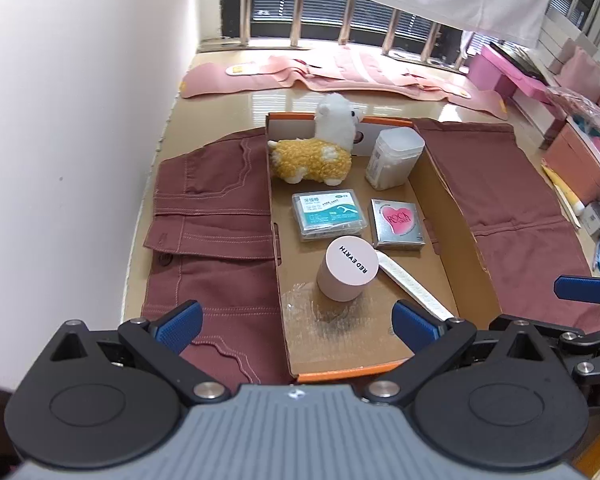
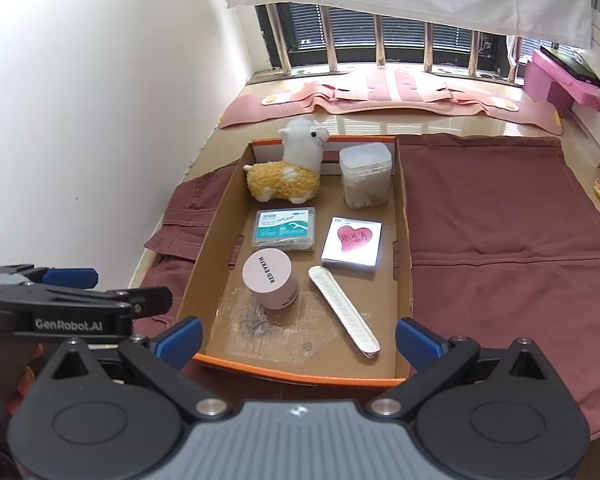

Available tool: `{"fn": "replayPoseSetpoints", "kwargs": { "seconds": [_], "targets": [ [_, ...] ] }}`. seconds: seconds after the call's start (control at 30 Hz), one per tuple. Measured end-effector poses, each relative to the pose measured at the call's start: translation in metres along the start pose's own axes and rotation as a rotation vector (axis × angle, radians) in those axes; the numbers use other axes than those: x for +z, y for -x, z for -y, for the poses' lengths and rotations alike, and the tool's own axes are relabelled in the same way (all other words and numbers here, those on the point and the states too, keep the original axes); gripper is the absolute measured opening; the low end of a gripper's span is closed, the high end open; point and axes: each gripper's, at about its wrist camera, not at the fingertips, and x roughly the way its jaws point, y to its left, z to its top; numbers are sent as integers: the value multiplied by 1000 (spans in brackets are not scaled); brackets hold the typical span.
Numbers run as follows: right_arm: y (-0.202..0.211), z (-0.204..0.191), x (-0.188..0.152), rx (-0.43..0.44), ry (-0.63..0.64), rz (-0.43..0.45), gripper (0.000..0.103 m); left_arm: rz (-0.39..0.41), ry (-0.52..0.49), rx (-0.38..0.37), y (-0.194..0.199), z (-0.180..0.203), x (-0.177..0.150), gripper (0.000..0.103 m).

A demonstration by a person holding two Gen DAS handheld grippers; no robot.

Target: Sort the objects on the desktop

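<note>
Plainly "RED EARTH" on pink jar [image 1: 348,268]

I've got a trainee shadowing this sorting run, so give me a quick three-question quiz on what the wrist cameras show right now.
1. True or false: the pink cylinder stands upright inside the cardboard tray.
2. Which item sits nearest the alpaca plush? A. white packet B. clear cotton swab jar C. heart-printed box
3. Fill in: the right gripper is ____ and holds nothing.

Key: 1 true. 2 B: the jar stands beside the plush at the tray's far end. 3 open; the left gripper is open and empty as well.
</note>
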Motion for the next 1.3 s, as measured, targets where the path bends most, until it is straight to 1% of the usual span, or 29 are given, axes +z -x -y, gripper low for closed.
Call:
{"fn": "replayPoseSetpoints", "kwargs": {
  "seconds": [0.13,0.2,0.37,0.63,0.8,0.97,1.1,1.3],
  "targets": [
    [10,7,2,22,27,4,103,14,18,32,9,15,-8,103],
    [17,11,3,34,39,8,103,18,42,55,13,23,-13,103],
    [31,18,4,48,77,22,103,32,98,86,22,40,-19,103],
    [40,18,1,58,100,7,103,47,144,148,36,51,-25,103],
    [46,13,-3,46,106,10,103,49,132,165,41,51,-30,103],
    [49,9,-7,5,83,15,103,49,87,211,43,45,-33,103],
    [45,7,-10,-29,45,2,103,49,68,197,47,35,-35,103],
    [41,4,-13,-61,-8,-1,103,35,50,149,48,25,-33,103]
  ]
}}
